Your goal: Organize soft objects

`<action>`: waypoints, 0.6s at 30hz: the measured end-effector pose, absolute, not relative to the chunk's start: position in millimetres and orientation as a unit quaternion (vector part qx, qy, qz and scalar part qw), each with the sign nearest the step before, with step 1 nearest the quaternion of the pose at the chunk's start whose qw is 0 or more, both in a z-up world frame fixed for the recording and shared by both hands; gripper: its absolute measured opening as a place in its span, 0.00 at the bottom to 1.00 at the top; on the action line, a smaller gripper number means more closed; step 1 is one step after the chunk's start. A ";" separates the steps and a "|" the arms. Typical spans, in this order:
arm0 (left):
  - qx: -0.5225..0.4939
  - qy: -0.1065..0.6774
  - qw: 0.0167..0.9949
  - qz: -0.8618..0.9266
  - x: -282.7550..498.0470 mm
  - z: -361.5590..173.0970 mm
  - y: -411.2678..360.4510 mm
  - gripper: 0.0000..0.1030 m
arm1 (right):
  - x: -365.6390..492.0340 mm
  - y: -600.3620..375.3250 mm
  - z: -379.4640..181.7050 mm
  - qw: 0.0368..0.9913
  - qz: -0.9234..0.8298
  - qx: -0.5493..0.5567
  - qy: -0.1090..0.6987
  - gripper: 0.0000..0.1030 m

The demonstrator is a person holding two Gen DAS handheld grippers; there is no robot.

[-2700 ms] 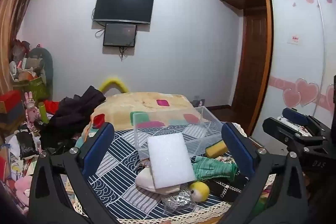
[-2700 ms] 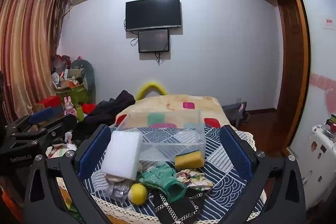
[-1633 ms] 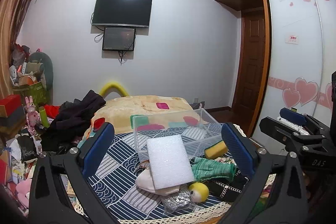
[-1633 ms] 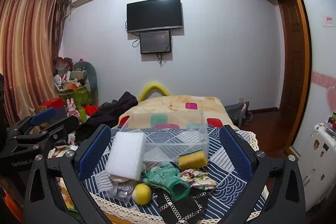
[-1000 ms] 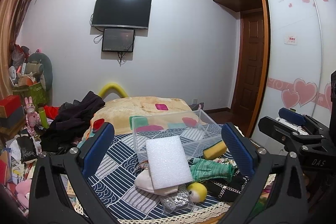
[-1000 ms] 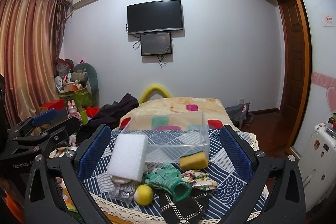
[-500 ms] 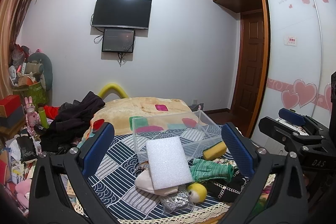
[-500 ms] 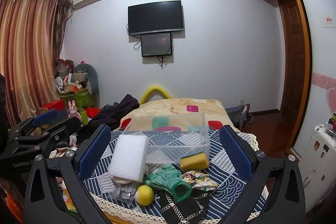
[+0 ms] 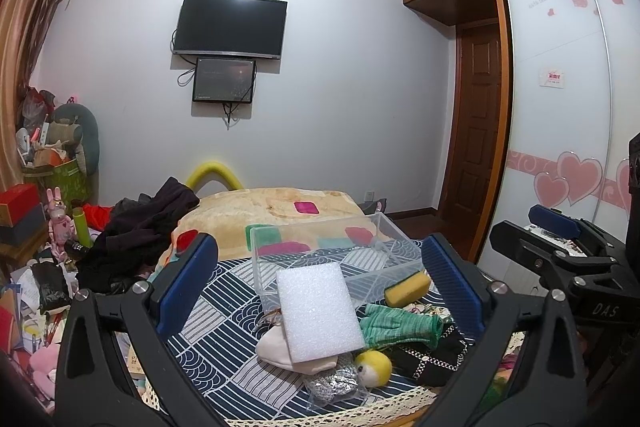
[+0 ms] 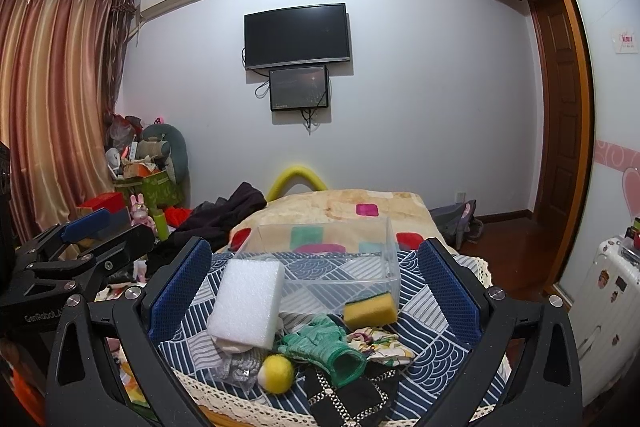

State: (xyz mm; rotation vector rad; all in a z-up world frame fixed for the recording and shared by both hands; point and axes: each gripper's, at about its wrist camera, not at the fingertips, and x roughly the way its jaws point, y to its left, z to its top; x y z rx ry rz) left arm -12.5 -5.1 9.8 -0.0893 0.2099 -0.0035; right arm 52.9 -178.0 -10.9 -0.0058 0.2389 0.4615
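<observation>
the soft things lie heaped at the near edge of the patterned cloth, in front of the clear bin, which looks bare inside. the white foam block leans on a cream pouch, its upper end against or just before the bin's front wall; it looks very light and springy, so a pinch across its 2 long edges near the middle should hold without much squeeze, though too hard a grip could dent it. the yellow sponge sits at the bin's right front corner, squashy and easy to take across its short sides. the green glove is limp and best gathered at the cuff, while the yellow ball is round and likely to roll unless caught across its middle. the left gripper and the right gripper both hang spread wide and empty, short of the heap.
</observation>
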 end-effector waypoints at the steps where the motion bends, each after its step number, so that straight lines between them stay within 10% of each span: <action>1: -0.045 0.105 0.994 -0.002 -12.3 9.8 -5.3 1.00 | 53.0 -178.4 -10.8 0.966 0.228 -0.002 0.118 1.00; 18: -0.057 0.181 0.982 -0.001 37.8 -17.7 -5.9 1.00 | 86.9 -189.7 -35.0 0.964 0.212 0.009 0.159 1.00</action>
